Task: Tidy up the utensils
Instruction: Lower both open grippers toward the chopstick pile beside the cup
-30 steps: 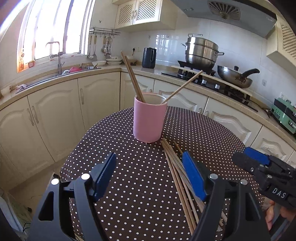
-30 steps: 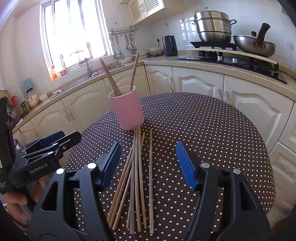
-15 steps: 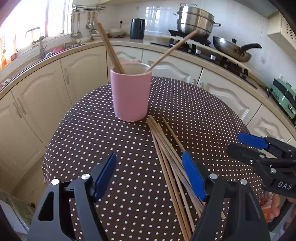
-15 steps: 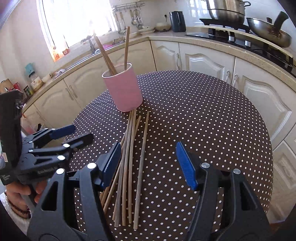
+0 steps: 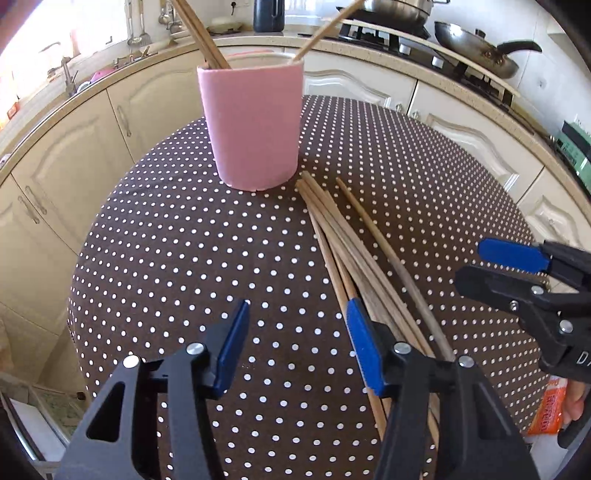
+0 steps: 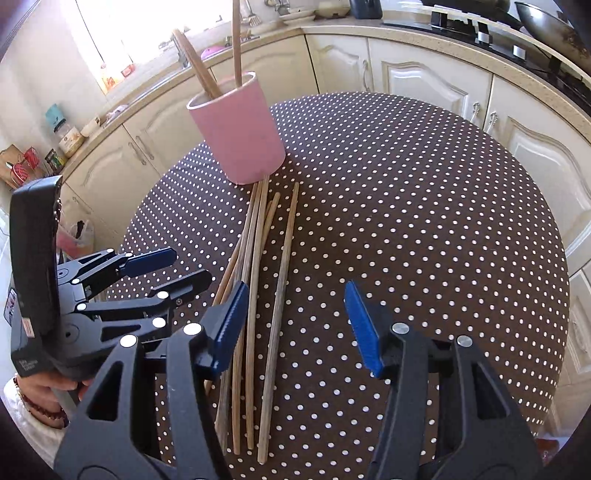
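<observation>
A pink cup (image 5: 253,122) stands upright on the dotted brown table (image 5: 177,258) with three wooden chopsticks (image 5: 199,35) leaning in it. It also shows in the right wrist view (image 6: 238,129). Several loose chopsticks (image 5: 354,251) lie in a bundle in front of the cup, also in the right wrist view (image 6: 258,295). My left gripper (image 5: 295,343) is open and empty, low over the table, its right finger over the bundle. My right gripper (image 6: 293,328) is open and empty above the bundle's near end; one chopstick (image 6: 280,295) lies between its fingers.
The table is round, with edges falling off near cream kitchen cabinets (image 5: 74,147). A counter behind holds a wok (image 5: 476,44) on a stove and a black kettle (image 5: 269,14). The left gripper shows at the left of the right wrist view (image 6: 122,291).
Both grippers have moved forward and down toward the table. The cup and the loose chopsticks now look larger and closer. Both grippers stay open.
</observation>
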A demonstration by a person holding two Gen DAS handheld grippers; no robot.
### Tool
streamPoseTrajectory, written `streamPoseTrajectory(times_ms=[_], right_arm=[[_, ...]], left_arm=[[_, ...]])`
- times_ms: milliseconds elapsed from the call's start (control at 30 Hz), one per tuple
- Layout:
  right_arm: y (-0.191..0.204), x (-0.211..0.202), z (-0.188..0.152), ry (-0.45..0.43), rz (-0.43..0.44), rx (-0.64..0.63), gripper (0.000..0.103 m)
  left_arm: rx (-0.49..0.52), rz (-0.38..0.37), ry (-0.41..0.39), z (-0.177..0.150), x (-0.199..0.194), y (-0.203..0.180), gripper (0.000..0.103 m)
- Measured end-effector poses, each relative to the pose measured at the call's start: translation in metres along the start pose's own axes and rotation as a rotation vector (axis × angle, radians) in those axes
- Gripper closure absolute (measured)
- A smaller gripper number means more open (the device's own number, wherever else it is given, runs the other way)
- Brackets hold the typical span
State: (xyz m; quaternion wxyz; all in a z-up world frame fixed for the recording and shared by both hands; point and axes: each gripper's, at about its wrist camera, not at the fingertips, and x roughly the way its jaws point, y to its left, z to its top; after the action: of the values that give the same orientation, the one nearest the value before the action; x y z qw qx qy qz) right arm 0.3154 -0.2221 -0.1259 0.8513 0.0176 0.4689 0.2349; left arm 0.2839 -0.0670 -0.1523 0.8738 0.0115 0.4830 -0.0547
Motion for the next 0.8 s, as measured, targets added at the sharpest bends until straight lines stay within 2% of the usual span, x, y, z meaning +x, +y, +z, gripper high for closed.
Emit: streamPoseTrajectory(times_ms=[133, 333, 533, 800], right_arm=[[0.002, 0.005, 0.002, 0.012, 0.001, -0.001, 0.049], [0.007, 0.015, 0.006, 0.037, -0.015, -0.010, 0.049], [0.014, 0.022, 0.006, 0.055, -0.026, -0.017, 0.049], [0.018, 0.025, 0.004, 0.064, -0.035, -0.020, 0.049]], left_arm=[[0.049, 0.084, 0.012, -0.003, 0.012, -0.010, 0.049], [0.064, 0.105, -0.001, -0.002, 0.017, -0.019, 0.049], [0.049, 0.056, -0.009, -0.003, 0.018, -0.012, 0.049], [0.071, 0.042, -0.010, -0.007, 0.014, -0.004, 0.049]])
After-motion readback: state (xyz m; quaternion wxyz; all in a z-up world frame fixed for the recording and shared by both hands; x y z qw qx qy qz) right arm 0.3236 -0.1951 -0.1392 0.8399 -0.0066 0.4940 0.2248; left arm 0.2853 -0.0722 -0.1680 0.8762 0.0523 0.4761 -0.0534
